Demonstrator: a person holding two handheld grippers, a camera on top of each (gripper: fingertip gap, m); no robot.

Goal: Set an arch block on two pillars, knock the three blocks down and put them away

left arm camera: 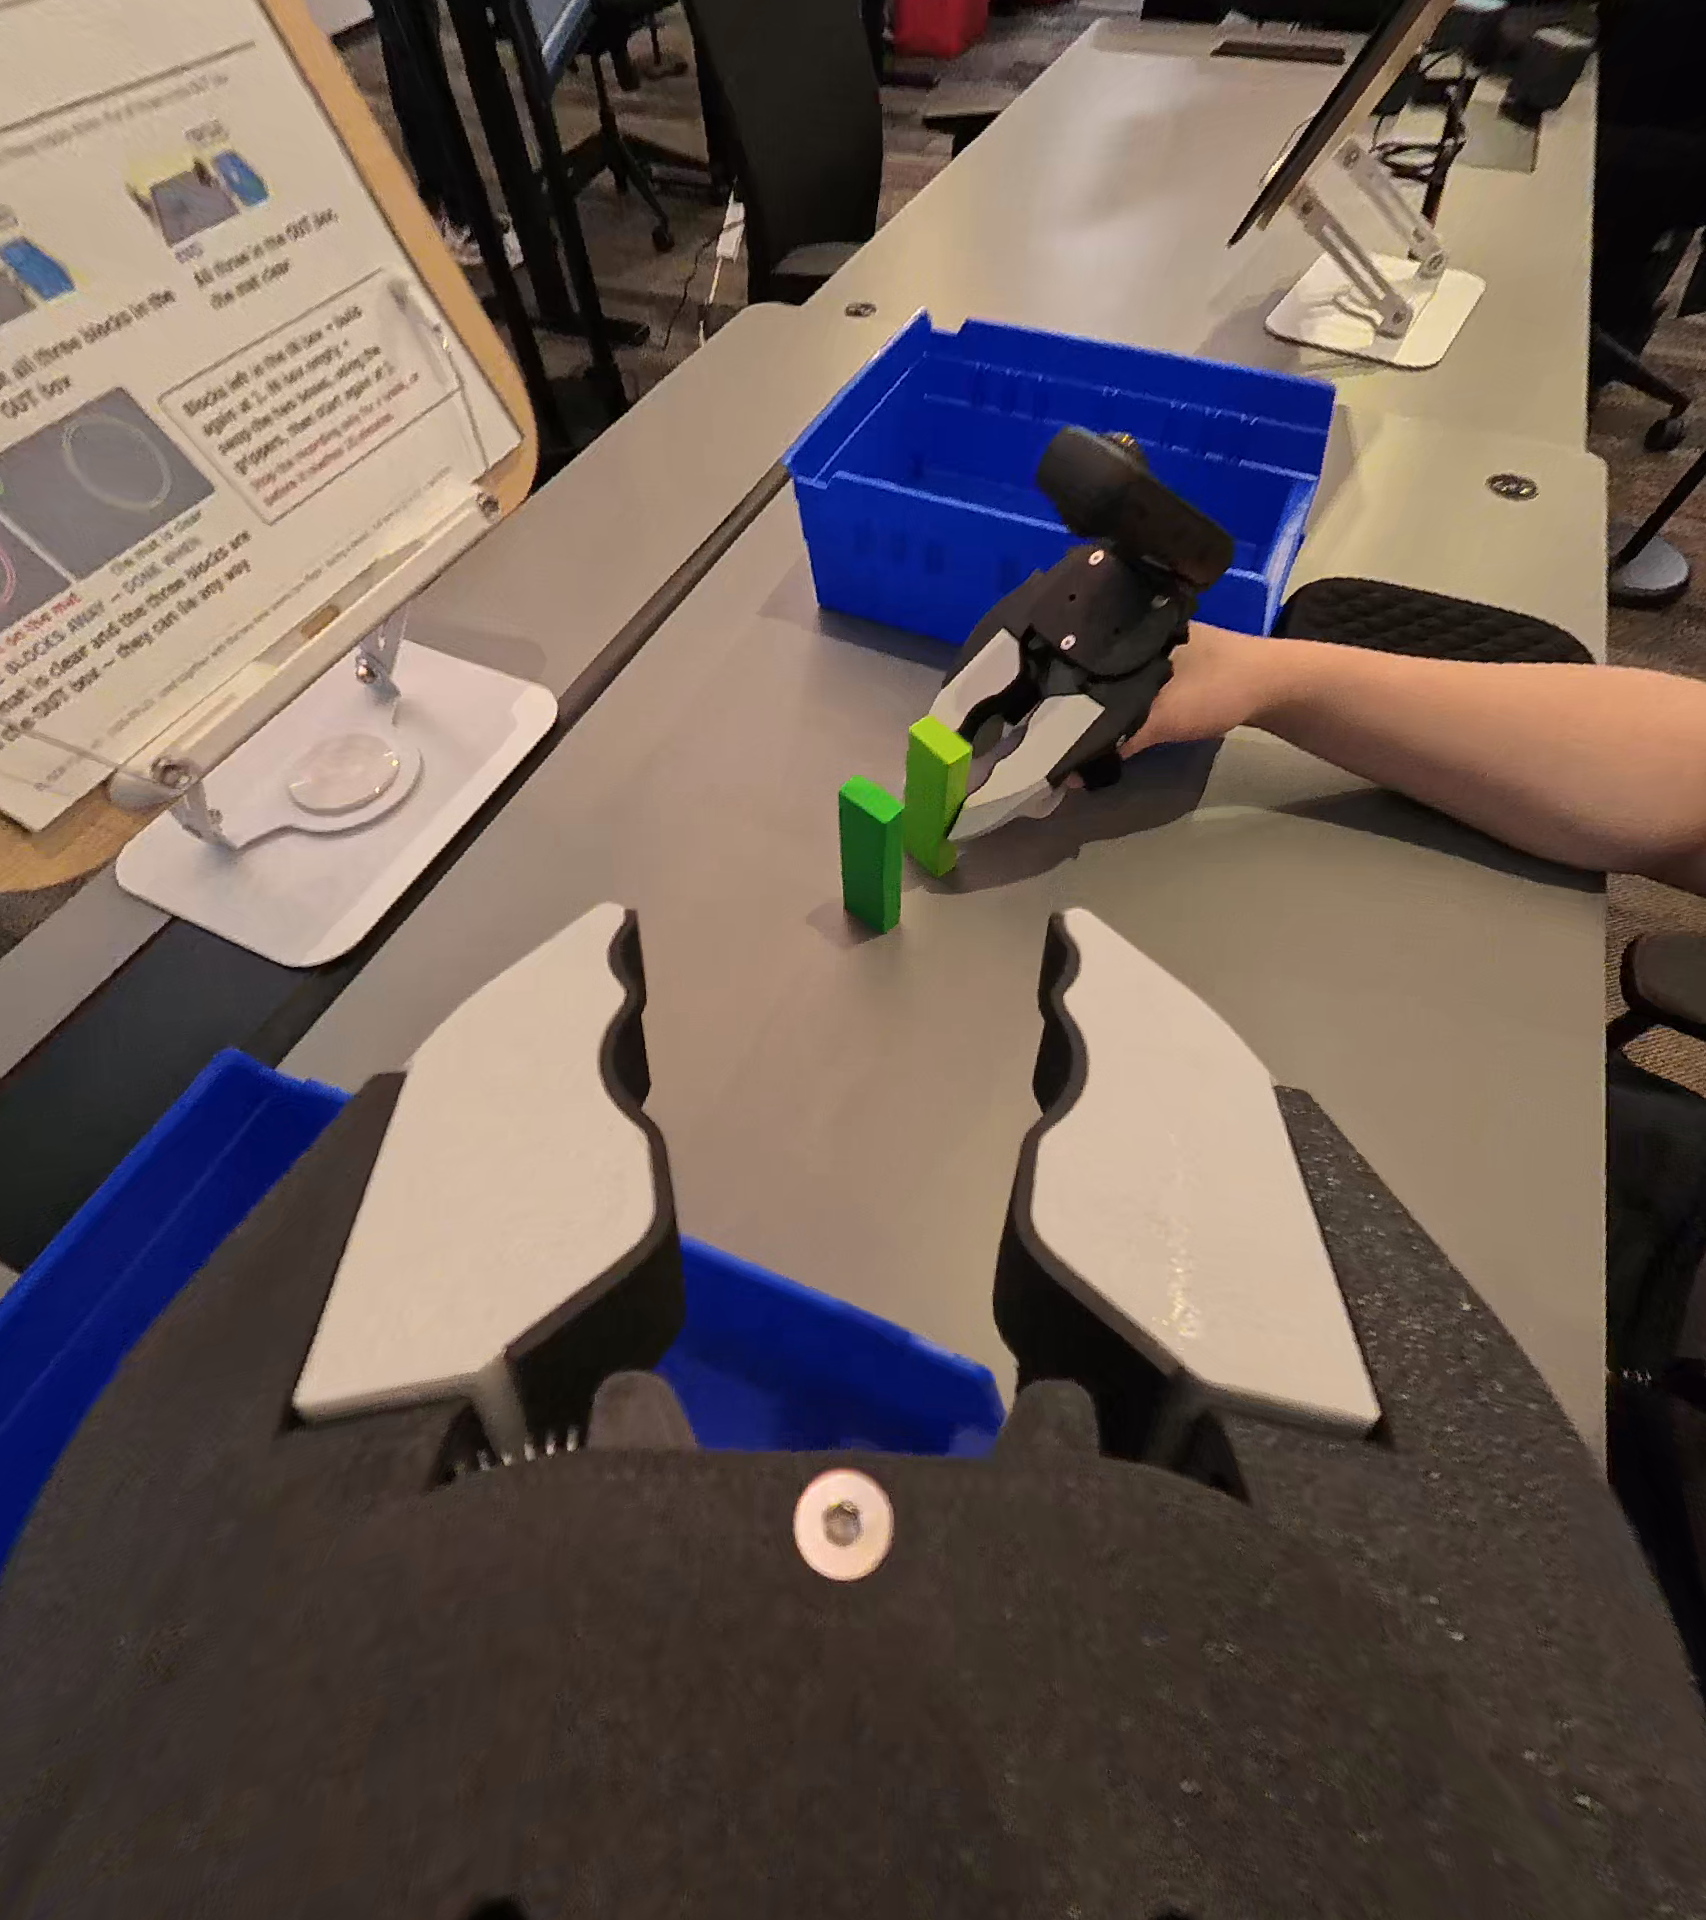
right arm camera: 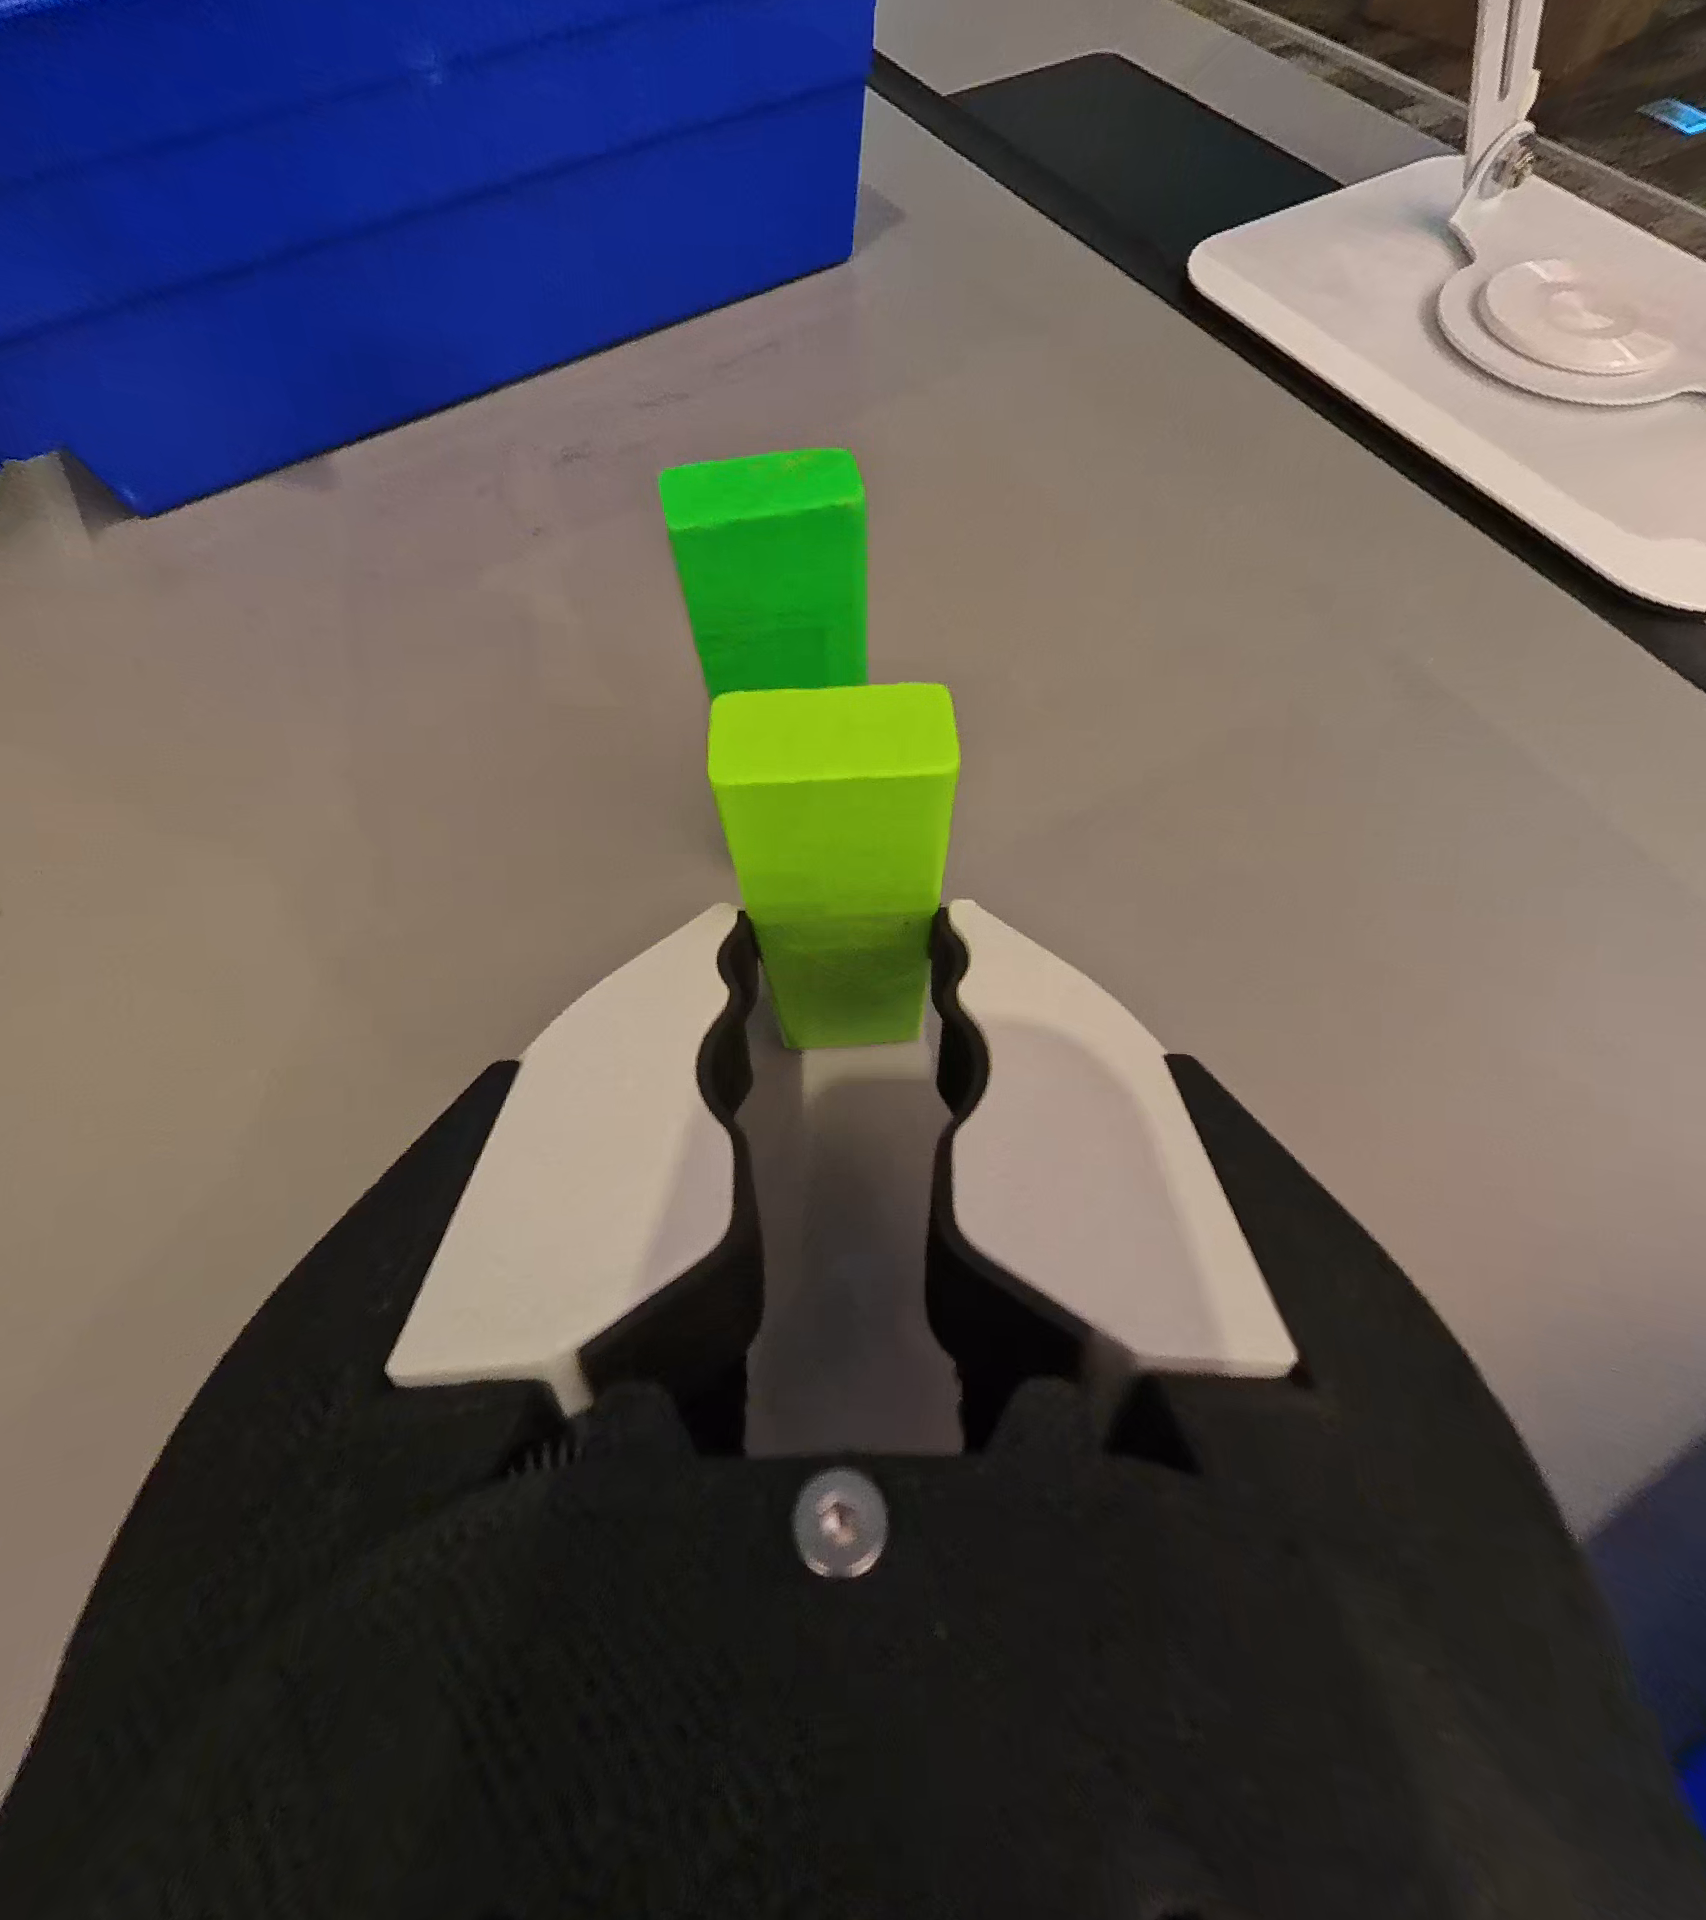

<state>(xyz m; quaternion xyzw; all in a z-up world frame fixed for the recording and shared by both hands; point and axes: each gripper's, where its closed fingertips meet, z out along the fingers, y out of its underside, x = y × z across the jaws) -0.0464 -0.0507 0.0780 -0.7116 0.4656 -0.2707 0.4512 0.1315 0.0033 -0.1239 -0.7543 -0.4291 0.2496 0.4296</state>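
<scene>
Two green pillars stand close on the desk: left to right, our left gripper waits with fingers apart, then the darker pillar, then the lime pillar clamped in our right gripper, whose release could topple both.

Grey matte counter carried two upright green rectangular blocks: darker green wooden block just beside lime-green block. Blue plastic bin stood farther back; second blue bin near; white flat-based stand at side.
</scene>
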